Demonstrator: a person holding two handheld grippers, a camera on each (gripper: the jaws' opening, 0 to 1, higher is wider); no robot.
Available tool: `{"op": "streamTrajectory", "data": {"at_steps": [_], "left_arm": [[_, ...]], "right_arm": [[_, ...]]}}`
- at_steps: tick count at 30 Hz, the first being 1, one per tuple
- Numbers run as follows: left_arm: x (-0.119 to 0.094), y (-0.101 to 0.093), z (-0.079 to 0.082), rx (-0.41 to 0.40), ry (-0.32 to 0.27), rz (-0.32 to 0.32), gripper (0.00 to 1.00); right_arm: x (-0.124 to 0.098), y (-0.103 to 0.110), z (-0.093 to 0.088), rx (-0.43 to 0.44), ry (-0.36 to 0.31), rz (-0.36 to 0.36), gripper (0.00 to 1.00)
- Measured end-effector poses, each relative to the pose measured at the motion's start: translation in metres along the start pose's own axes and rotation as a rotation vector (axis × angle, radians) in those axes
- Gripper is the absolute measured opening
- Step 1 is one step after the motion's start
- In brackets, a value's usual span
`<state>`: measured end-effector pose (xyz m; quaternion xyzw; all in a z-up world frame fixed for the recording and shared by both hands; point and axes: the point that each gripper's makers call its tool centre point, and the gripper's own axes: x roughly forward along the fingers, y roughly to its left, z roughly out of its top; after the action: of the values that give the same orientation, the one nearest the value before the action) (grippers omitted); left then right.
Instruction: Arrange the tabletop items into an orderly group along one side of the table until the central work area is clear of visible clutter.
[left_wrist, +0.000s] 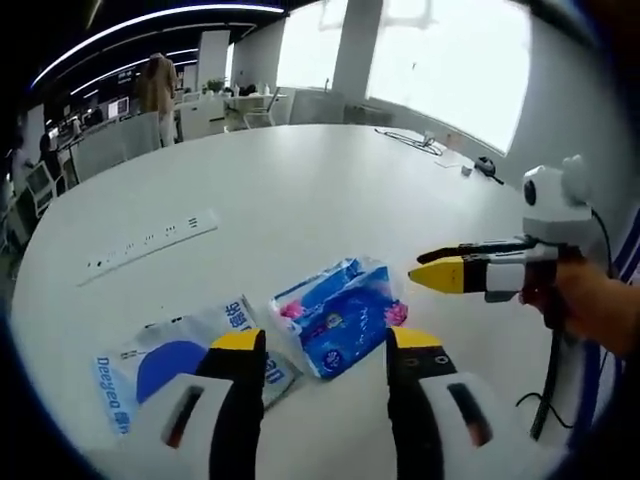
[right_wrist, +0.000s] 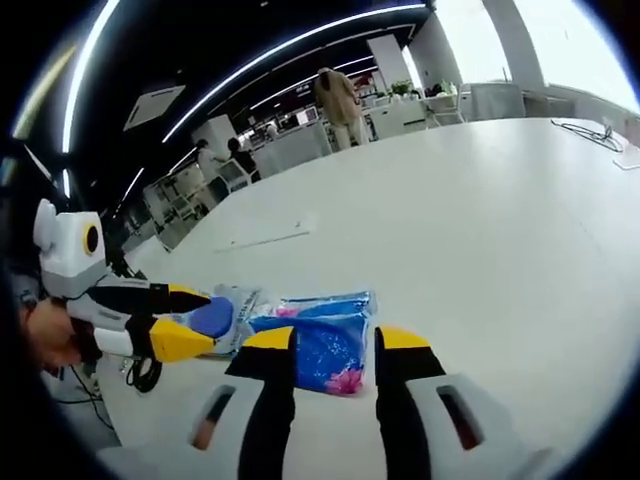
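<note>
Left gripper view, lower left: white pouch (left_wrist: 175, 365) with a blue circle, flat on the table (left_wrist: 300, 190), partly behind the left jaw.
Lower centre: blue pack (left_wrist: 340, 315), just right of the pouch, its long axis running lower left to upper right.
Left gripper (left_wrist: 325, 340): jaws wide, empty, the pack lying just beyond the gap.
Right edge: right gripper (left_wrist: 425, 275), tips drawn close together, holding nothing, just beside the pack's right end.
Right gripper view, lower left: left gripper (right_wrist: 205, 322), over the pouch (right_wrist: 228, 308).
Lower centre: pack (right_wrist: 330, 340), lying between the wide jaws of the right gripper (right_wrist: 335, 340).
Nearer hand, by my judgement: both close; right is better lined up.
</note>
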<state>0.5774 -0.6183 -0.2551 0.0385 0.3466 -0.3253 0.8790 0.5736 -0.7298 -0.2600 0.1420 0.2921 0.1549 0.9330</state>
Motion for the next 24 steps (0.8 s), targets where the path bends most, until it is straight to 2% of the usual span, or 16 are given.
{"op": "streamTrajectory", "data": {"at_steps": [13,24], "left_arm": [[-0.021,-0.002,0.009,-0.001,-0.02,-0.029,0.59],[-0.045,0.0,0.015,-0.003,-0.042,-0.054,0.61]], "right_arm": [[-0.014,0.016,0.013,-0.031,-0.02,0.018,0.34],[-0.023,0.038,0.018,-0.057,-0.029,0.042,0.35]]}}
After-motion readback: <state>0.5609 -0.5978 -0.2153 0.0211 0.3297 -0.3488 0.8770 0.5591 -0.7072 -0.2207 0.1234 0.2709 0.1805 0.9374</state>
